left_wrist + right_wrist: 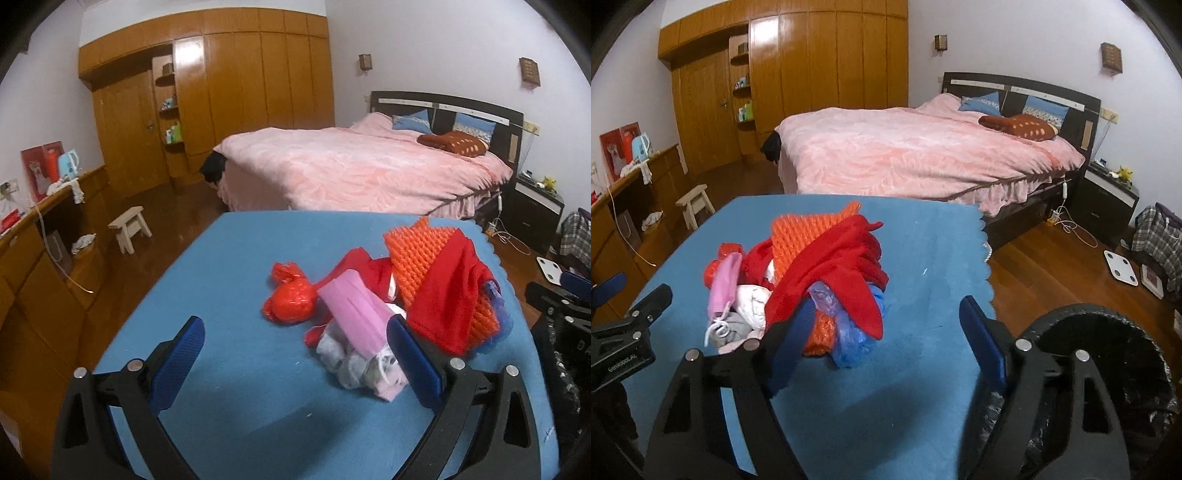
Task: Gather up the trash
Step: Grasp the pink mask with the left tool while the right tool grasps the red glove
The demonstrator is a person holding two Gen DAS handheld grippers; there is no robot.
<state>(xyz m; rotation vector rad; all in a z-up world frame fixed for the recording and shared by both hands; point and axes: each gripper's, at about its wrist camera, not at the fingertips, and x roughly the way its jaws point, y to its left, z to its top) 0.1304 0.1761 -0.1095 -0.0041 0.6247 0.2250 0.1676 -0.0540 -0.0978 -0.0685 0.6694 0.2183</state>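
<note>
My left tongs [295,350] gape wide and hold nothing; the right-hand pad [413,362] stands just at the near edge of the trash pile [388,295], and I cannot tell whether it touches the pink mask [354,314] there. My right tongs [882,332] are spread just as wide, also empty, with one pad [794,332] against the pile's near side, close by the blue plastic [857,332] and red cloth [846,266], while the other pad hangs over bare blue mat [923,387]. The pile sits on that mat: orange foam netting [417,254] at its far side, a red cloth draped over it, a knotted red bag [291,299] on its left, crumpled white tissue [351,362] at its near side. Much of the netting and tissue is buried under the cloth and mask, so their extent is hard to make out. Right of the pile, past the mat's edge, the bin [1108,350] shows only in part behind my right tongs; it has a black liner, and its inside is too dark to read. Beyond the pile stands the bed [362,166].
</note>
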